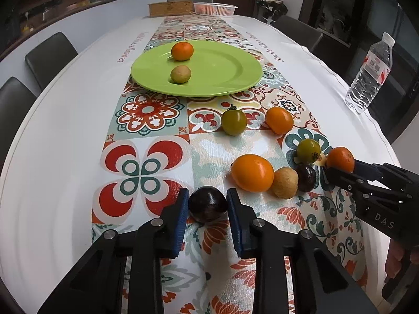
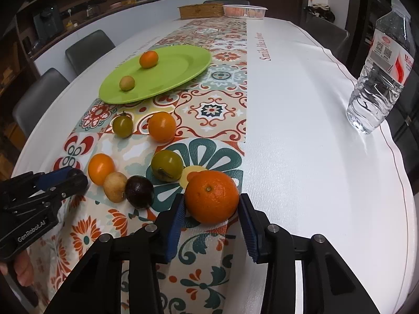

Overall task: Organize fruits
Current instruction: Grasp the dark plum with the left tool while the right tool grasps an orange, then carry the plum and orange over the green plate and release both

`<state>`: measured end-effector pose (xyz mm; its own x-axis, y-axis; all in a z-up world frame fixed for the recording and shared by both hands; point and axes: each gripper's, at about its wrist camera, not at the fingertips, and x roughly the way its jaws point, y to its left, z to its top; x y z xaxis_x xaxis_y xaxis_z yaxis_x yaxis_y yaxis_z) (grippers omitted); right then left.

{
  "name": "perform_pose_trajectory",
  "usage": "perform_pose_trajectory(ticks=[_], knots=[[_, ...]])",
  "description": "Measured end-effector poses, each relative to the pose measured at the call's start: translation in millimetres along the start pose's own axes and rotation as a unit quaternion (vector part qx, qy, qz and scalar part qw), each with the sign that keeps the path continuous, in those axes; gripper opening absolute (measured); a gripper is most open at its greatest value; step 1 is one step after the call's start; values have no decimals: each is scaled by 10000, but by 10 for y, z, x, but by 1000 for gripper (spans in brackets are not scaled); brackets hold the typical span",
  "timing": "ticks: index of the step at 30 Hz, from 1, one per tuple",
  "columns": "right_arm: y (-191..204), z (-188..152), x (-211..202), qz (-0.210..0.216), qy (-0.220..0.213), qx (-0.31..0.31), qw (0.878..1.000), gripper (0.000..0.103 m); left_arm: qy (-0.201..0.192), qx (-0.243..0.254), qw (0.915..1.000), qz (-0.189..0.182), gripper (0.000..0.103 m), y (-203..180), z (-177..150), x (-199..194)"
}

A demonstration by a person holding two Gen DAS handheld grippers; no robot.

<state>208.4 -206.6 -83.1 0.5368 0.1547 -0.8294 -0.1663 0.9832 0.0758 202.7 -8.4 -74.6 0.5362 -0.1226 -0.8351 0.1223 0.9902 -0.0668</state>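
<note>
A: The left gripper (image 1: 207, 205), on the patterned runner, pinches a dark purple round fruit (image 1: 207, 207); the right wrist view hides it.

B: There the right gripper (image 2: 211, 206) clasps a dimpled orange mandarin (image 2: 211, 196) beside the runner's edge.

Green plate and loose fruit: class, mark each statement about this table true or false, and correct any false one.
1. The green plate holds two fruits. True.
2. The left hand-held gripper closes on a dark purple fruit. True.
3. The right hand-held gripper holds a banana. False: it is an orange.
4. The water bottle lies on its side. False: it stands upright.
</note>
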Motion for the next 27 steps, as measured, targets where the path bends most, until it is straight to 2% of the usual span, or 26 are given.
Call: perform_pose_trajectory(ticks=[11, 27], knots=[[7, -15, -158, 45, -141, -43, 9999, 41, -174, 78, 9998, -32, 29, -57, -13, -177], [87, 51, -590, 275, -646, -208, 9973, 41, -762, 324, 9965, -76, 29, -206, 58, -679]])
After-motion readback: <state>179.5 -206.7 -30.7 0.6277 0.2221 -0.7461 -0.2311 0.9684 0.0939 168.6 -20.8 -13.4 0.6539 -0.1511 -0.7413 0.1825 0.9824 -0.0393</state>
